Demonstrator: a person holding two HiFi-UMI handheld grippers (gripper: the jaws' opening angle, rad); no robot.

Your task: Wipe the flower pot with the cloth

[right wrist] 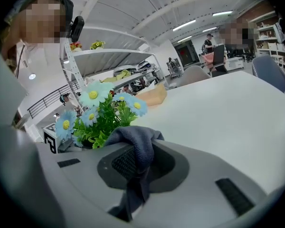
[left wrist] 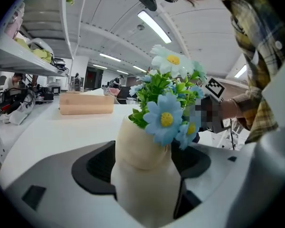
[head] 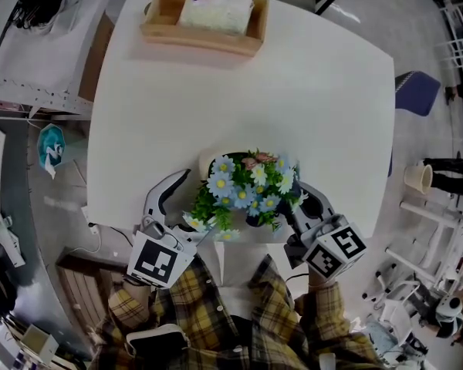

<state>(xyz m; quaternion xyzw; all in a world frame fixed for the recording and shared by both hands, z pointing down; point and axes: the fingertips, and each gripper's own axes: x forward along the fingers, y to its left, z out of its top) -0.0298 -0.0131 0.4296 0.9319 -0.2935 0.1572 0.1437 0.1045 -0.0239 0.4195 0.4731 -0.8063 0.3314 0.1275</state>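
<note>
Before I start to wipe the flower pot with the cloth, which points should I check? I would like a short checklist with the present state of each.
1. Cloth held: ok. The right hand-held gripper is shut on the dark cloth.
2. Pot in place: ok. The flower pot stands upright between the jaws of the left hand-held gripper.
3. Pot clamped: not ok. The left jaws stand wide and do not seem to press on it.
4. Cloth touching the pot: cannot tell. The flowers hide that side.
5. Room on the table: ok. The wooden tray sits at the far edge.
</note>
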